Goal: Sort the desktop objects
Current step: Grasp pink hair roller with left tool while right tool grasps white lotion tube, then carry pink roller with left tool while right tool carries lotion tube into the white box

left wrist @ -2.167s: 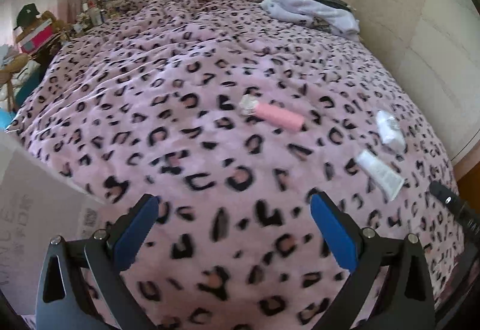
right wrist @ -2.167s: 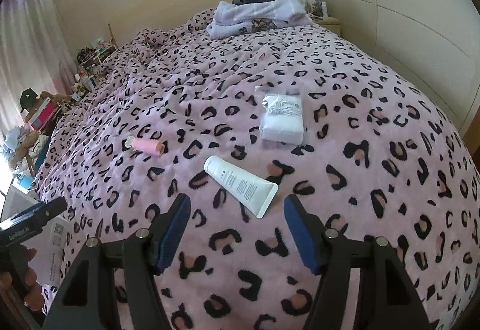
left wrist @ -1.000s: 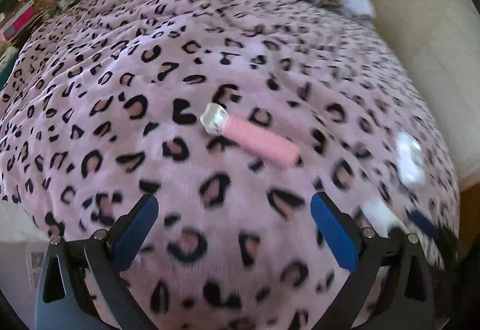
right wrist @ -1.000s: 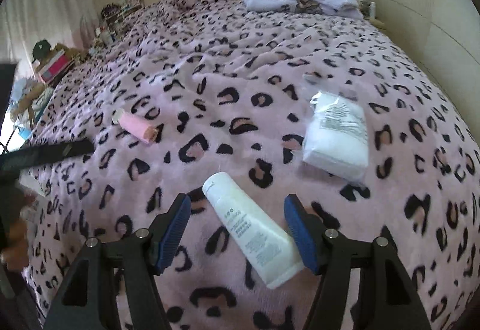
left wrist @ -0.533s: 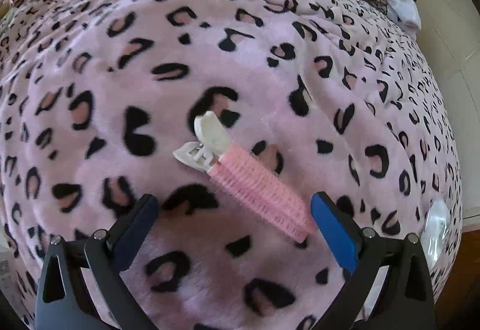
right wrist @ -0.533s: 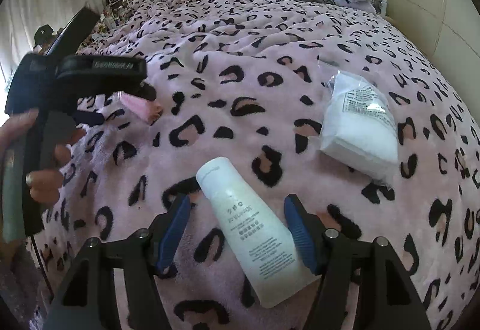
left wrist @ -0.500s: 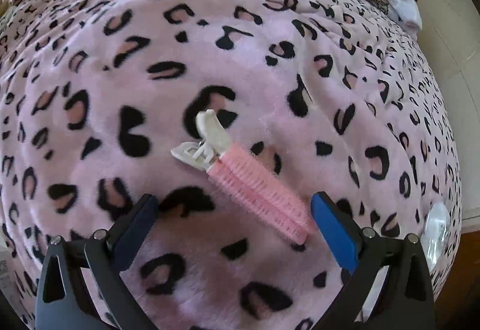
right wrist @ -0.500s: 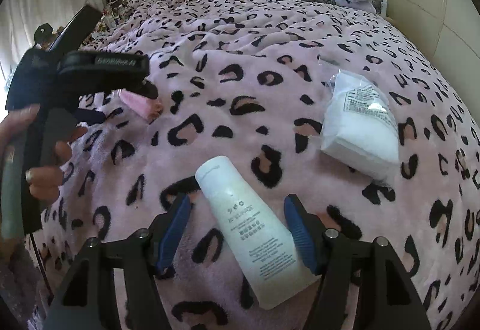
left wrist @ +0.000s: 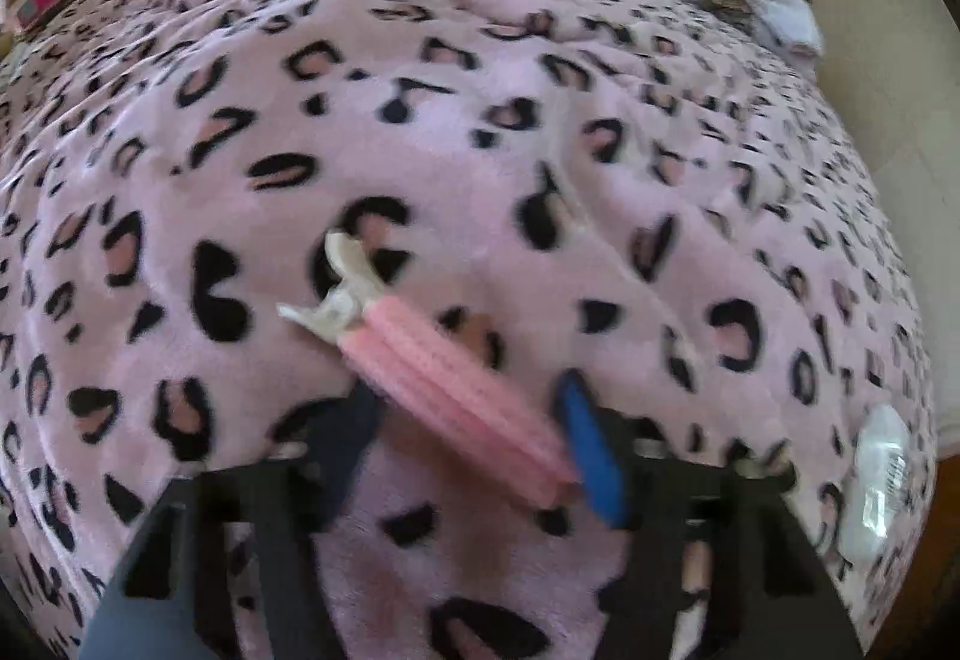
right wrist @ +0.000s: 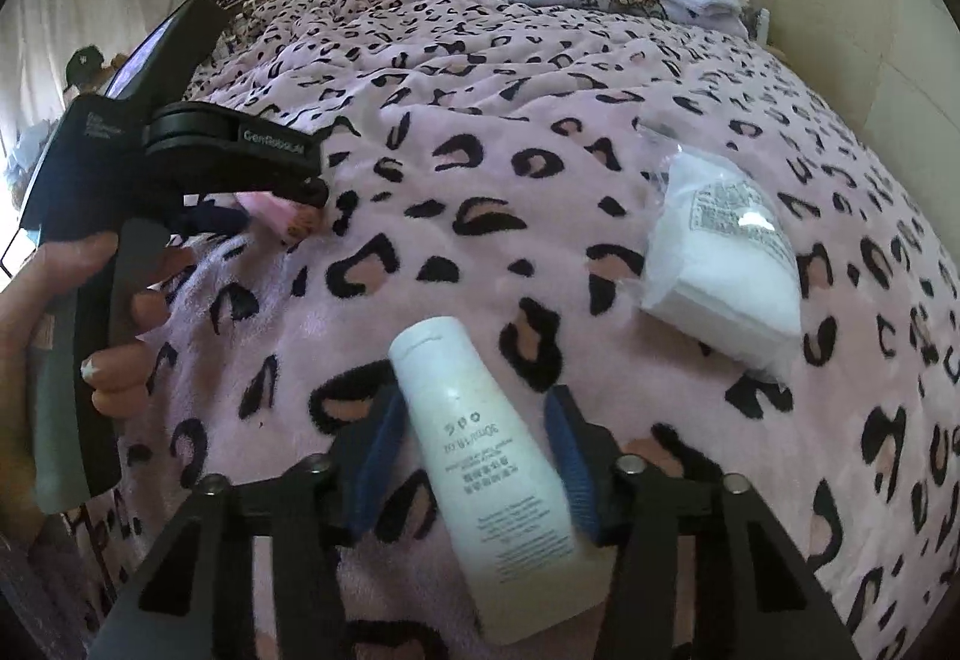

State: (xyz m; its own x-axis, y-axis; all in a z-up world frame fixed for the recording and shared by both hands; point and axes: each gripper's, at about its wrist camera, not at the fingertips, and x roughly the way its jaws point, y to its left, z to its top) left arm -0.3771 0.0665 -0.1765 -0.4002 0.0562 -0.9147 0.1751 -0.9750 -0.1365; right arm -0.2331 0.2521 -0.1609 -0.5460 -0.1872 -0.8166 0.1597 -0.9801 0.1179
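Left tongs (left wrist: 468,438) are closing around the pink hair clip (left wrist: 444,384); right tongs (right wrist: 477,456) are closing around the white tube (right wrist: 486,456).

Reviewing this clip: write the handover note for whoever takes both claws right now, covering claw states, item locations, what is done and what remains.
Left claw: closing around the pink hair-roller clip with a white handle, which lies on the pink leopard-print blanket; firm grip not confirmed.
Right claw: closing around the white squeeze tube, which also lies on the blanket; the pads look close to its sides, contact unclear.
The clear packet of white pads lies untouched to the right of the tube.
Done: both claws are placed over their items.
Left: finish both grips, lift, sort all three items. No sorting spot is visible.
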